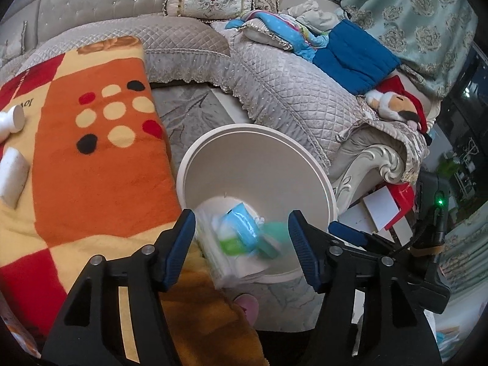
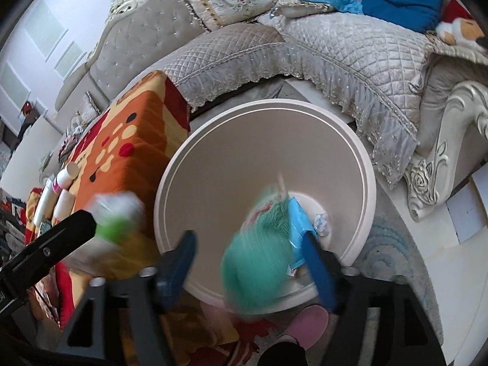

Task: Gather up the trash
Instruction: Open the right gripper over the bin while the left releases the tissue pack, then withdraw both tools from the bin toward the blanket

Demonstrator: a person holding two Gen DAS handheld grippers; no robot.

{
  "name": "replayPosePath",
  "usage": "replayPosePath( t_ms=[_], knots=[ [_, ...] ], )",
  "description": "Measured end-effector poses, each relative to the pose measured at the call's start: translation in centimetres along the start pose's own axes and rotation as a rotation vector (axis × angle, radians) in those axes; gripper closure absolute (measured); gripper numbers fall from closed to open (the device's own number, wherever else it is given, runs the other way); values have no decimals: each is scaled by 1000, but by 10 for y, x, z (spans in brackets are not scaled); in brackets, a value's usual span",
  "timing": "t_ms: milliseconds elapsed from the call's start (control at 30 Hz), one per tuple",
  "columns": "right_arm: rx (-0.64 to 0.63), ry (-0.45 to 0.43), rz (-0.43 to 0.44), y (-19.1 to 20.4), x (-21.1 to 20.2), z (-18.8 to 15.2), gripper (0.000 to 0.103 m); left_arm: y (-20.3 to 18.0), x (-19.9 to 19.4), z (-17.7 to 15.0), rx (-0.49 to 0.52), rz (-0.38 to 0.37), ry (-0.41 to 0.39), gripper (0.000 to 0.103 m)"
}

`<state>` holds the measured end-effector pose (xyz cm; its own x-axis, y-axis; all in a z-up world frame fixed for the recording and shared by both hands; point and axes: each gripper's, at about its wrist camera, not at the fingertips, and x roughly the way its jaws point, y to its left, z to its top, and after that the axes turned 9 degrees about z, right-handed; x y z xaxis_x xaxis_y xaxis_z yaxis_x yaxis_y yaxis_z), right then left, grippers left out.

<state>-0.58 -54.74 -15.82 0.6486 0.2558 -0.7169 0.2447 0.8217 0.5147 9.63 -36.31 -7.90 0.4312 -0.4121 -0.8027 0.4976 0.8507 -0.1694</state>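
My left claw [image 1: 242,238] wide, white-green pack [image 1: 231,241] dropping free into white bin [image 1: 256,131]. Right claw [image 2: 248,262] wide, teal wad [image 2: 259,262] falling. Bottles [image 1: 12,122] left on blanket remain.

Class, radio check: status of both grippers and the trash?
Left gripper open, right gripper open. Blurred teal wrapper over white bin. Nothing blocking.

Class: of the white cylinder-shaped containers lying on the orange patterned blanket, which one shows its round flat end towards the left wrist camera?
The upper one, by the blanket's printed lettering; the lower shows its side.
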Motion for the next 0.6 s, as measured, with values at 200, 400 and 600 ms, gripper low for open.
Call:
replayPosePath(
  t_ms=[200, 400, 600],
  knots=[
    [-16, 19, -6, 1, -2, -6, 29, 0, -5, -3, -7, -2, 2, 41],
    [-41, 18, -9, 10, -7, -10, 29, 0, -17, -8, 2, 14, -9, 41],
    [-88, 5, -23, 27, -16, -13, 29, 6, -32, -15, -1, 45, -31, 41]
  ],
)
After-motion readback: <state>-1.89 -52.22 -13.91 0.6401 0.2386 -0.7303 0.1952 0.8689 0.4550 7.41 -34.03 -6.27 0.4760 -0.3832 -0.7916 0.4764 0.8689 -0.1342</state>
